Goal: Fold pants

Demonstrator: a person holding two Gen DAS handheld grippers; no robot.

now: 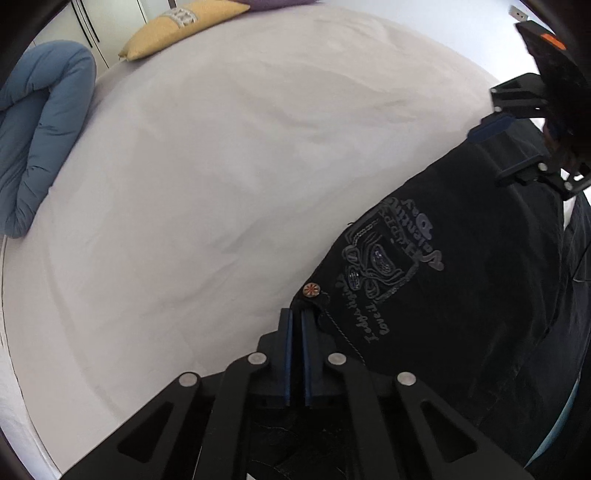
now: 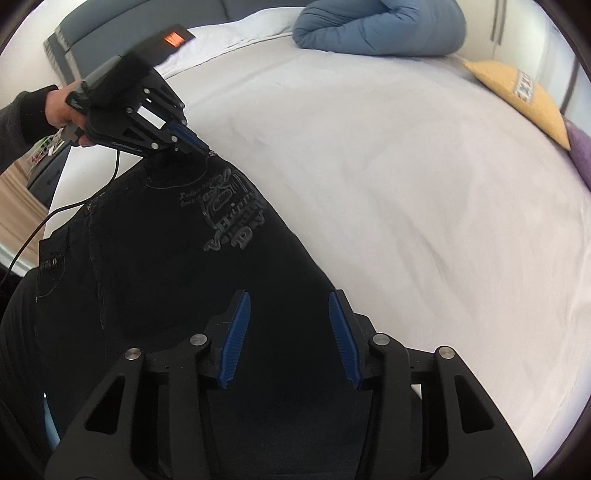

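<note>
Black pants (image 1: 461, 277) with an embroidered grey logo and a metal rivet hang over the near edge of a bed. My left gripper (image 1: 297, 314) is shut on the pants' top corner beside the rivet; it also shows in the right wrist view (image 2: 201, 147), held by a hand. My right gripper (image 2: 290, 299) is open, its blue pads on either side of the pants' (image 2: 166, 266) fabric, further along the edge. It shows in the left wrist view (image 1: 491, 127) at the upper right.
The bed sheet (image 1: 221, 166) is light grey and wide. A rolled blue duvet (image 1: 37, 133) lies at its far side, and a yellow cushion (image 1: 181, 26) and a purple one (image 2: 581, 155) lie by the wardrobe. A cable (image 2: 55, 214) hangs from the left gripper.
</note>
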